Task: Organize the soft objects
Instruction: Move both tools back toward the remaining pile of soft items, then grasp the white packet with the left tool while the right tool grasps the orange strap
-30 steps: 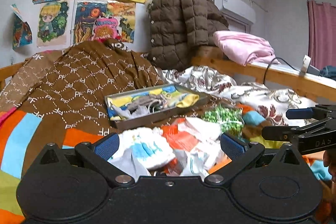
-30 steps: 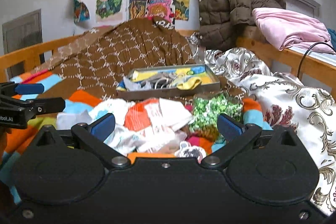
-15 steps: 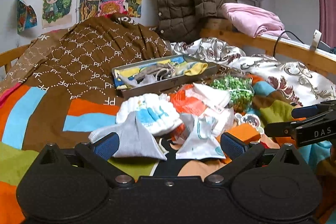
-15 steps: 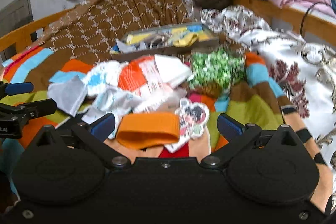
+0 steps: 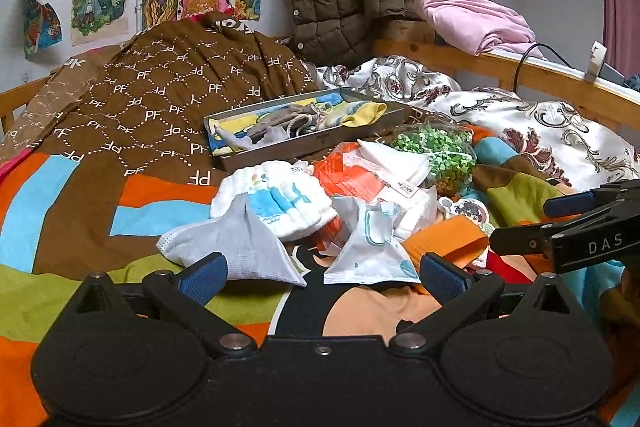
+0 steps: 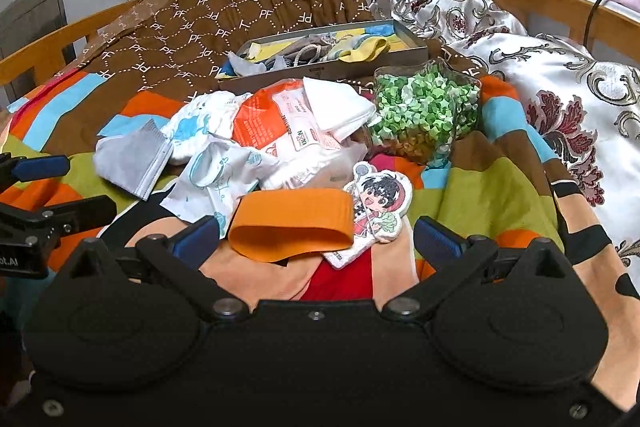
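A pile of soft items lies on the striped bedspread: a grey mask (image 5: 240, 247) (image 6: 132, 155), a white and blue cloth (image 5: 276, 199), an orange-and-white packet (image 6: 280, 123), a white printed pouch (image 5: 372, 247) and an orange band (image 6: 292, 223). A grey metal tray (image 5: 312, 143) (image 6: 332, 67) behind the pile holds socks and cloth. My left gripper (image 5: 320, 273) is open, just short of the grey mask and pouch. My right gripper (image 6: 316, 235) is open, with the orange band between its fingers, not gripped.
A clear bag of green paper stars (image 6: 424, 107) and a cartoon figure card (image 6: 380, 203) lie right of the pile. A brown patterned quilt (image 5: 160, 99), a floral satin quilt (image 6: 560, 75) and wooden bed rails (image 5: 500, 67) surround it.
Both grippers have tilted down and drawn closer to the pile. The orange band and figure card have come into view between the right fingers. Both stay open.
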Demonstrator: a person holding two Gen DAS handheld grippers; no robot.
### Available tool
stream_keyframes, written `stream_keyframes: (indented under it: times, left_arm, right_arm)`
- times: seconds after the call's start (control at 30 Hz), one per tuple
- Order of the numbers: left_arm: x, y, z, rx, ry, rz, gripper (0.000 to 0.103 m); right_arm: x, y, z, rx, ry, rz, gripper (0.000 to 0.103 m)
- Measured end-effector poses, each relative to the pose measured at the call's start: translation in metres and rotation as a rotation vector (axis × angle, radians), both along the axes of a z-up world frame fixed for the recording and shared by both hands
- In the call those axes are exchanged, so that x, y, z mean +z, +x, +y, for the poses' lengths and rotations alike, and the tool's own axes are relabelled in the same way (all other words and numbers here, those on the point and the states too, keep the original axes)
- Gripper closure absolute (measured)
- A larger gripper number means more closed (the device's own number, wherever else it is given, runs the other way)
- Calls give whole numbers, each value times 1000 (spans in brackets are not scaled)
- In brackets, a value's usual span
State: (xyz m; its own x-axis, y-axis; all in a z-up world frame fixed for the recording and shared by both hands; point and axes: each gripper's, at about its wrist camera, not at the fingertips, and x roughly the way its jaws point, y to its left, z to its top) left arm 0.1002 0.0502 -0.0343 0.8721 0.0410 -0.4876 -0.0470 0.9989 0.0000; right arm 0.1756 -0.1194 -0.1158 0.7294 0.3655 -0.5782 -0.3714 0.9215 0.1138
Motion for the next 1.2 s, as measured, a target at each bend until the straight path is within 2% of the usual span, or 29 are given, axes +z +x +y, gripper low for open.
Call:
stream_keyframes:
  times: [0.77,1.0,1.2]
  left_arm:
    - [-3,18,-7,-51,-18,29,1]
    - [0,32,-9,-64,-33,28,1]
    - [1,45,-9,-81,-56,39,1]
  right_arm:
    - [-8,9,3,-52,57,69,1]
    - [-9,15,2,-63,59,49,1]
    - [-4,22,7,-30,24,-30,1]
